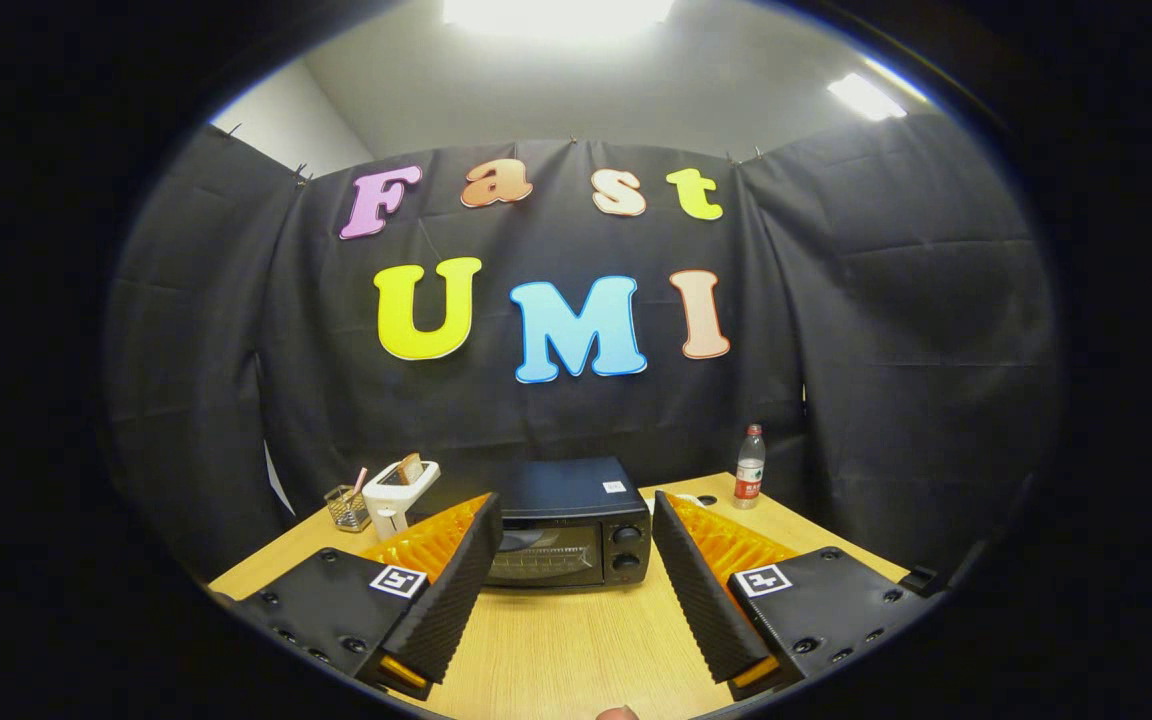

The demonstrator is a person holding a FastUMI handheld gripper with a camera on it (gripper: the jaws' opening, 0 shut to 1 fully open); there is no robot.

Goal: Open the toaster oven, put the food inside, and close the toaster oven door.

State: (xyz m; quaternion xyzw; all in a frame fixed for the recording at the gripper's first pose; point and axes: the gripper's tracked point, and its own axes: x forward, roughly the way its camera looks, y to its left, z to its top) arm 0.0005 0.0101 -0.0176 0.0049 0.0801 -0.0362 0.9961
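Gripper [571, 520] spread wide and empty, facing the closed toaster oven [568, 525] across the table

The black toaster oven sits on the wooden table [576, 650], beyond the fingertips and framed in the gap between the two ribbed fingers [451, 590]; nothing is held between them and neither touches the oven. Its glass door is up and closed, with two round knobs [626, 547] stacked at the right of the door. To the left of the oven, near the back of the table, stands a white toaster [398, 492] with a slice of bread [411, 467] poking out of its top, and just left of that a small clear cup [346, 507] holding a pink stick. To the right of the oven, well apart from it, a clear water bottle [750, 468] with a red cap stands upright against the black cloth wall [896, 350]
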